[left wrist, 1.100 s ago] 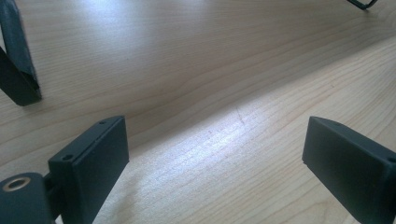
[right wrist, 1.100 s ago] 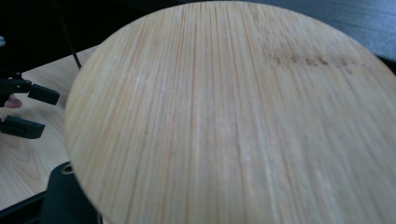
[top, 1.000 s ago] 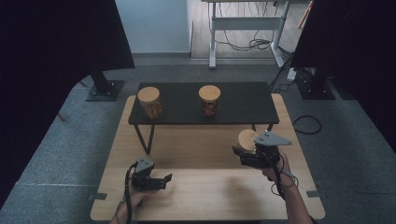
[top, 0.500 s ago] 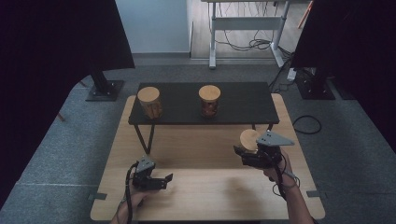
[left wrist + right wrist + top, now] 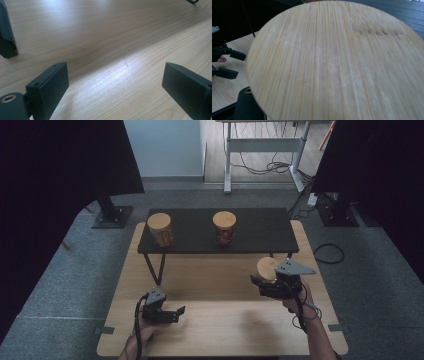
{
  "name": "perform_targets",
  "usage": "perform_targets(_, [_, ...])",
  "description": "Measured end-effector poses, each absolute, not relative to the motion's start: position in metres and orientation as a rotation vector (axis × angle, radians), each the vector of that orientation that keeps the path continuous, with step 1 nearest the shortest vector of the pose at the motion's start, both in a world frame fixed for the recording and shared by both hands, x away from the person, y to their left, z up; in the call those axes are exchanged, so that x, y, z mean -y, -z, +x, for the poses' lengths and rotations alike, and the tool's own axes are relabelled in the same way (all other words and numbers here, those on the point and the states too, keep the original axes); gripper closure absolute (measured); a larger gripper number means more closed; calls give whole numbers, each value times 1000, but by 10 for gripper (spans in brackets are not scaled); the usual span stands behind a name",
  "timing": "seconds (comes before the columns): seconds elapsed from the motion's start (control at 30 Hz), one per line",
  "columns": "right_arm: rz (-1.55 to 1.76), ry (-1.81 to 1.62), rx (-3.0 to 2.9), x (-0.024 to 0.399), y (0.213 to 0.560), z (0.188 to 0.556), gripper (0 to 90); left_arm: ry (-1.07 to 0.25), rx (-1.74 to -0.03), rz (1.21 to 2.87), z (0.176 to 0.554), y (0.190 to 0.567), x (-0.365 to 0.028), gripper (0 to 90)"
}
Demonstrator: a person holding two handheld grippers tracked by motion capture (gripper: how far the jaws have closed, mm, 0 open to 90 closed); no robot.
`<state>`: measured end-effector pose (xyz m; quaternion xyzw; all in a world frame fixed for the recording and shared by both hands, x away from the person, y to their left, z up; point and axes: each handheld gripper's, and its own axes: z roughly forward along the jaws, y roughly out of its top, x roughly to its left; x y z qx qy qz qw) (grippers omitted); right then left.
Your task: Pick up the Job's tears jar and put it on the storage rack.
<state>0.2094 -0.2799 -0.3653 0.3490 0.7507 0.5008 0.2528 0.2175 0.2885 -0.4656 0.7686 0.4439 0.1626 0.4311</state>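
The round bamboo lid (image 5: pixel 337 62), flat and finely striped along its grain, sits pinched in the right gripper (image 5: pixel 265 282) above the near right part of the pale wooden table (image 5: pixel 225 270). The right gripper view brings out a faint scorched mark on its face, which the high view does not resolve. Two lidded jars (image 5: pixel 161 229) (image 5: pixel 224 227) stand on the flat black shelf (image 5: pixel 260 231) at the far side, and the left gripper (image 5: pixel 176 314) rests near left, its square black jaws spread wide over bare wood.
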Motion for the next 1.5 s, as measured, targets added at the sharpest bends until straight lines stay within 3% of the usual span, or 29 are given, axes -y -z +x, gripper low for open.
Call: perform_targets(1.5, [879, -1373, -2049, 274, 331, 219, 247, -412, -1109, 1913, 217, 464, -290, 63])
